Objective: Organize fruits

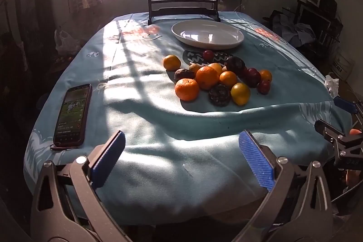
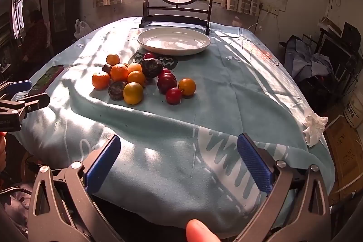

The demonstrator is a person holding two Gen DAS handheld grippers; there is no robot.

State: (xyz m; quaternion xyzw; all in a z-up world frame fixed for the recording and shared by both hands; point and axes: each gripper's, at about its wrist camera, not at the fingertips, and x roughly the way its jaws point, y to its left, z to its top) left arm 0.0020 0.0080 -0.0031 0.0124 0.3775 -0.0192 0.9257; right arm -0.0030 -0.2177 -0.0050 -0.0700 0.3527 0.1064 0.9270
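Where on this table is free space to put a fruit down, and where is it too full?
The white plate holds nothing. Bare cloth lies right of the fruit pile, out toward the tissue. Another bare strip runs between the pile and both open grippers, left gripper and right gripper. It is crowded inside the pile. The phone takes the left edge.

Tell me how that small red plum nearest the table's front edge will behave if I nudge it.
The red plum looks round and glossy, so it will likely roll and may slip. The cloth is wrinkled, which could steer it into the orange fruit beside it.
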